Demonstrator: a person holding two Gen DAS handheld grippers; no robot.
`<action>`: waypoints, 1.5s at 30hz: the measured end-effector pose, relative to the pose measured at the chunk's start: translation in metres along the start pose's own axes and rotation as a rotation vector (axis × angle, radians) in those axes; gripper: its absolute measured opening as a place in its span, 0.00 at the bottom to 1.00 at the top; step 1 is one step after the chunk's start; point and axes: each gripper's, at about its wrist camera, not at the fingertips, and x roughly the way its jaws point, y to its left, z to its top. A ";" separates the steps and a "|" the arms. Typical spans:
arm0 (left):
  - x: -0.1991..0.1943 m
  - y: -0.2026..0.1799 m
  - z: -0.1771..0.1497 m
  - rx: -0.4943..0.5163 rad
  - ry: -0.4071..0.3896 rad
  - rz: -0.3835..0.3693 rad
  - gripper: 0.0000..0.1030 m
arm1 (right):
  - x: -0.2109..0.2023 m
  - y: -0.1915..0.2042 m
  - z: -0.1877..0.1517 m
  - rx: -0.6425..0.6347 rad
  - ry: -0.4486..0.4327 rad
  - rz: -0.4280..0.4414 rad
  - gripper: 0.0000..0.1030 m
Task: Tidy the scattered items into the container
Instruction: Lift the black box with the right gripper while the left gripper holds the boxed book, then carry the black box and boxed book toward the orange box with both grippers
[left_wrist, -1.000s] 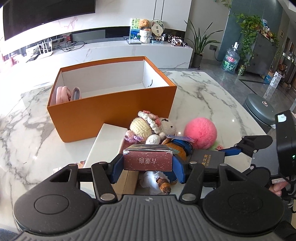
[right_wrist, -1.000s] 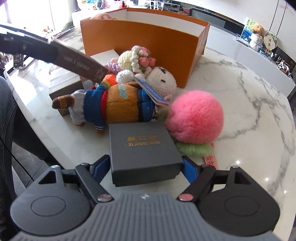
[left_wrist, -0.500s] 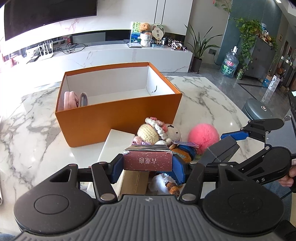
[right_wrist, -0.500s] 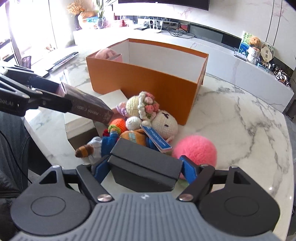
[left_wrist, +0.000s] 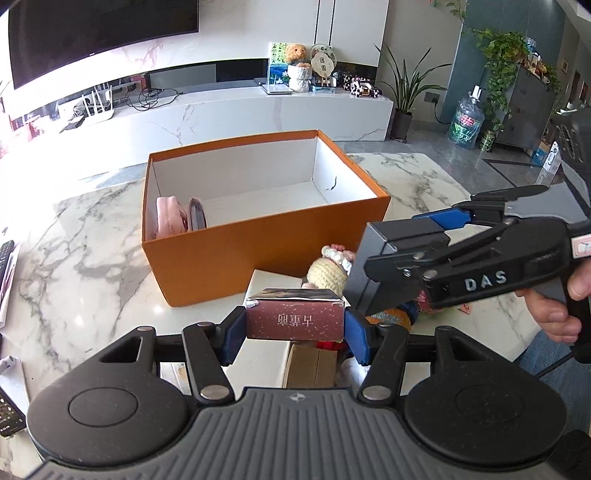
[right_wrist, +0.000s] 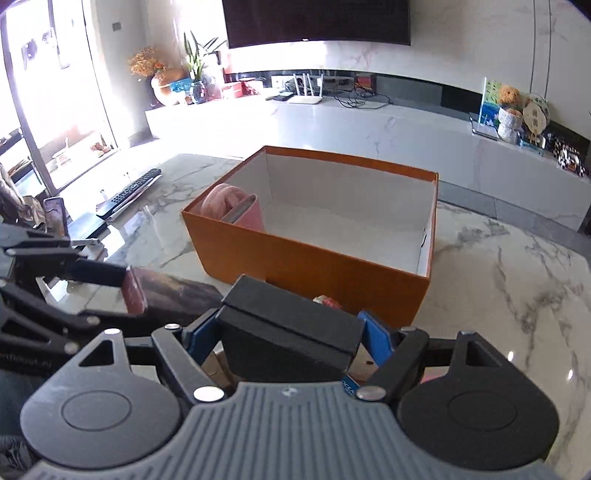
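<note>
My left gripper (left_wrist: 294, 320) is shut on a dark red carton (left_wrist: 295, 314) with gold print, held above the table's near edge. My right gripper (right_wrist: 286, 338) is shut on a black gift box (right_wrist: 288, 334), lifted and tilted, seen from the left wrist as the black gift box (left_wrist: 391, 254) in front of the orange container's right corner. The orange container (left_wrist: 258, 243) stands open beyond both, white inside, with a pink item (left_wrist: 168, 218) at its left end. A crocheted doll (left_wrist: 328, 267) and other plush toys lie partly hidden below the grippers.
A white flat box (left_wrist: 269, 286) and a brown carton (left_wrist: 310, 365) lie on the marble table (left_wrist: 92, 236) under my left gripper. A remote control (right_wrist: 129, 192) rests at the table's far left. A person's hand (left_wrist: 561, 314) grips the right tool's handle.
My right gripper has lifted the black gift box off the table and swung it up toward the orange container. My left gripper has drifted slightly with the red carton held.
</note>
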 end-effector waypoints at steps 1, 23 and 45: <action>0.001 0.002 -0.002 -0.005 0.008 0.000 0.63 | 0.007 0.001 0.001 0.027 0.010 -0.001 0.79; 0.011 -0.014 -0.011 0.124 -0.015 -0.054 0.63 | 0.053 -0.011 -0.008 0.201 0.184 -0.039 0.79; 0.015 -0.018 -0.010 0.133 -0.035 -0.038 0.64 | 0.039 -0.025 -0.017 0.177 0.200 0.071 0.78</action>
